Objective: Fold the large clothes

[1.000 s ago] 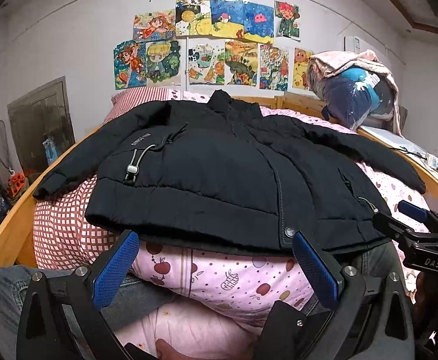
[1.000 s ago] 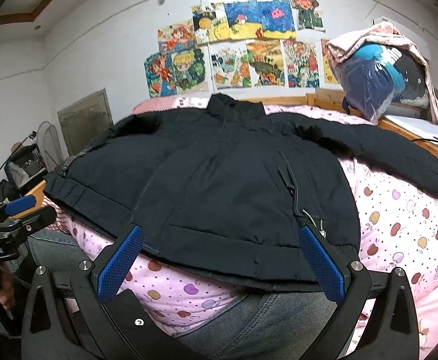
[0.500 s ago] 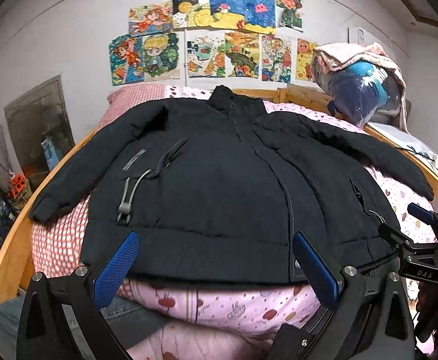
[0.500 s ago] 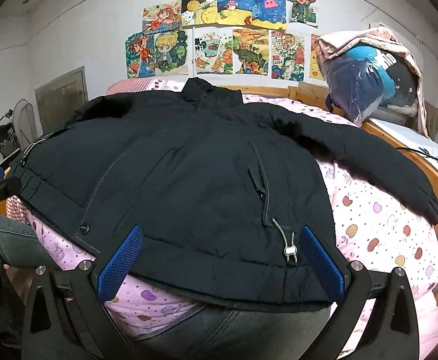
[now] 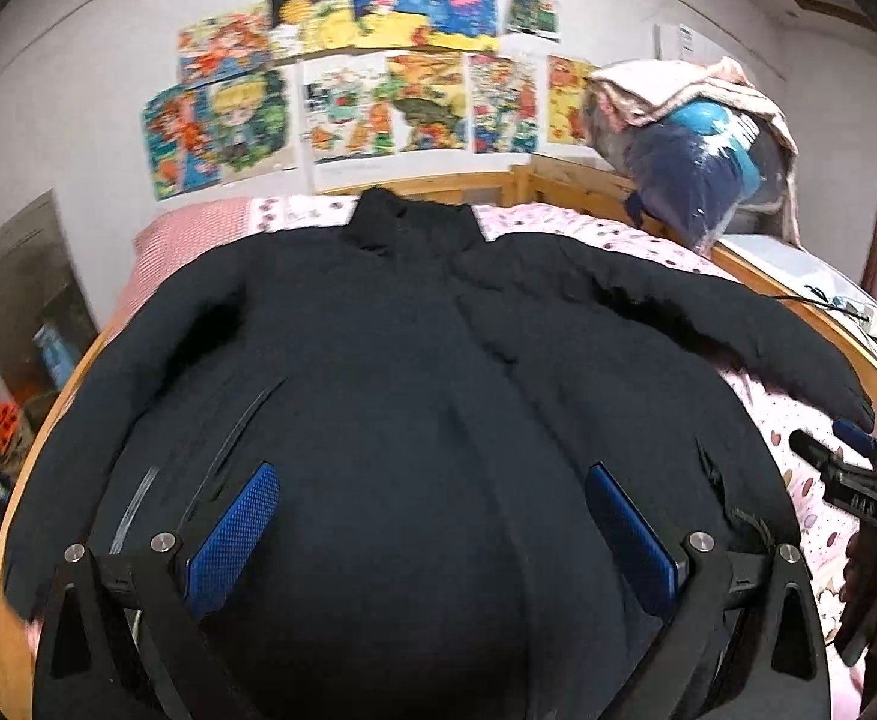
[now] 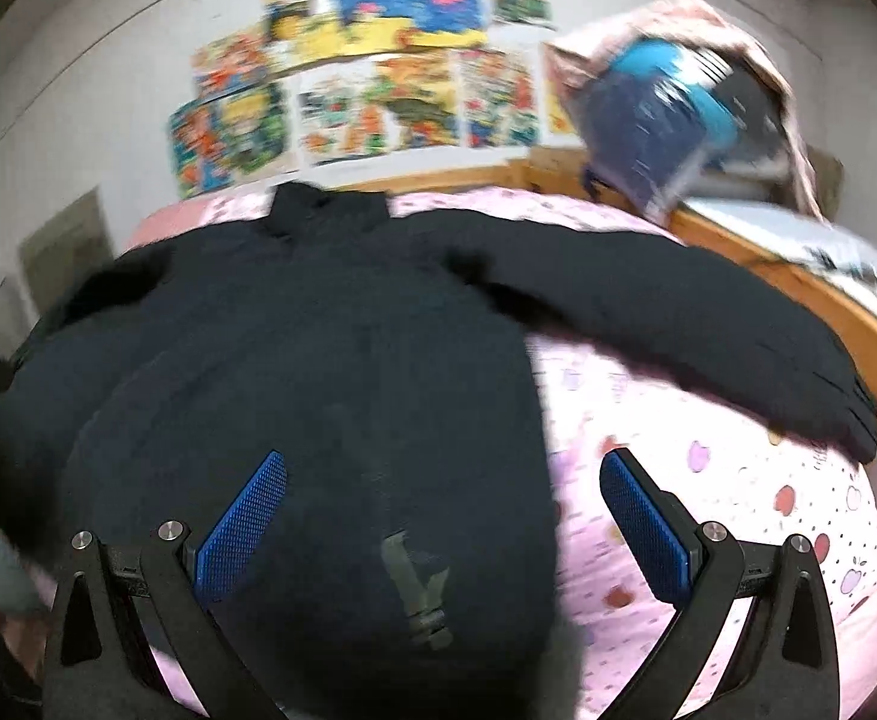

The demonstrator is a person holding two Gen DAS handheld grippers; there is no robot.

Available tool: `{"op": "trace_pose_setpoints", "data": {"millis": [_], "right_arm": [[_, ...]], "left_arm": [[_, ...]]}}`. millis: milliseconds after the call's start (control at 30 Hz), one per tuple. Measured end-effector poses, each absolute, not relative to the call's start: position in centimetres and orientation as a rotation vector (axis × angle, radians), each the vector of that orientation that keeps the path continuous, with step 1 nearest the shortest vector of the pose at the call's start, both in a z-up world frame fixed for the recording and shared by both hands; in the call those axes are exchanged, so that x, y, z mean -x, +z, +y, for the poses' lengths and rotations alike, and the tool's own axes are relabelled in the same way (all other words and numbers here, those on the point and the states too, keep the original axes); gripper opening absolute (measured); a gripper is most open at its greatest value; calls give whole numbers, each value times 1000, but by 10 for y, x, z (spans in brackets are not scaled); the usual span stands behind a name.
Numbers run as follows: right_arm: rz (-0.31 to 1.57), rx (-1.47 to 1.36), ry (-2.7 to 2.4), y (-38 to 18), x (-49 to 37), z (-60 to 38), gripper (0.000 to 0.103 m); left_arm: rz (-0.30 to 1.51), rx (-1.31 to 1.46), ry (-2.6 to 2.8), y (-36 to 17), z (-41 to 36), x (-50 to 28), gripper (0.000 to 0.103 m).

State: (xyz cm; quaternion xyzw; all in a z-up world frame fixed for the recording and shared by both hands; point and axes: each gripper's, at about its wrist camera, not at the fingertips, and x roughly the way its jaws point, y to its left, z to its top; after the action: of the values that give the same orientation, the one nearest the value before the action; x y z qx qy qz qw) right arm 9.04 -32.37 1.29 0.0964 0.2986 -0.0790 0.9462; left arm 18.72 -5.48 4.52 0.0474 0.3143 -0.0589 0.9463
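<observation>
Left claw (image 5: 432, 531) is spread wide with nothing in it, both blue pads (image 5: 234, 537) hanging just over the lower front of the black jacket (image 5: 414, 372). From this wrist view the jacket is laid out flat and face up on the bed (image 5: 564, 219), collar at the far end straight ahead of the claw, zipper line running back between the fingers. One sleeve stretches off ahead and to the right over the pink dotted bedding, its cuff close to the right claw (image 5: 852, 462), which pokes in low at the right edge; can't make out its opening from here. Drawings (image 5: 378, 72) are taped on the wall past the collar, and a bundle of bedding (image 5: 696, 144) sits far right.

Right wrist view is pretty blurry. Right claw (image 6: 443, 525) is also wide open and empty, left pad (image 6: 240, 525) over the jacket's hem area, right pad (image 6: 642, 525) over bare pink sheet just beside the jacket's edge. A zipper pull or toggle (image 6: 420, 594) lies between the fingers, near the hem. Jacket sleeve (image 6: 678, 312) angles away ahead and to the right, cuff near the wooden bed rail (image 6: 798, 282).
</observation>
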Motion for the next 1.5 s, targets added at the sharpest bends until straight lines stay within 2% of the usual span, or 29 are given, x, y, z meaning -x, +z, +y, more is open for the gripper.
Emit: {"op": "trace_pose_setpoints", "data": {"millis": [167,300,467,700,967,1100,1333,1367,1400,1433,1500], "right_arm": [[595,-301,-336,2,-107,-382,102],[576,-498,-357,-15,-118,-434,102],[511,-640,-335,-41,-136,-468,102],[393,-673,-248,-60,-145,-471,102],[287,-701,-312,-49,-169,-511,102],[315,-636,-425,-46,-187,-516,96],[269,-731,-518,-43,-184,-525,96],[260,-751,-527,-42,-182,-525,93],[247,-764,-554,-38,-186,-528,69],[252,-758,-587,-36,-188,-529,39],[261,-768,-596,-33,-195,-535,29]], "left_arm": [[657,-53,-220,60,-75,-248,103],[672,-100,-238,60,-108,-302,103],[719,-189,-198,45,-161,-385,103],[856,-20,-349,12,-204,-479,103],[951,29,-340,-35,-239,-541,103],[1057,56,-264,-71,-236,-559,103],[1033,35,-276,-76,-238,-548,103],[1031,50,-287,-75,-235,-548,103],[1029,72,-303,-71,-231,-545,103],[1031,93,-316,-68,-225,-545,103],[1039,127,-328,-61,-212,-540,103]]}}
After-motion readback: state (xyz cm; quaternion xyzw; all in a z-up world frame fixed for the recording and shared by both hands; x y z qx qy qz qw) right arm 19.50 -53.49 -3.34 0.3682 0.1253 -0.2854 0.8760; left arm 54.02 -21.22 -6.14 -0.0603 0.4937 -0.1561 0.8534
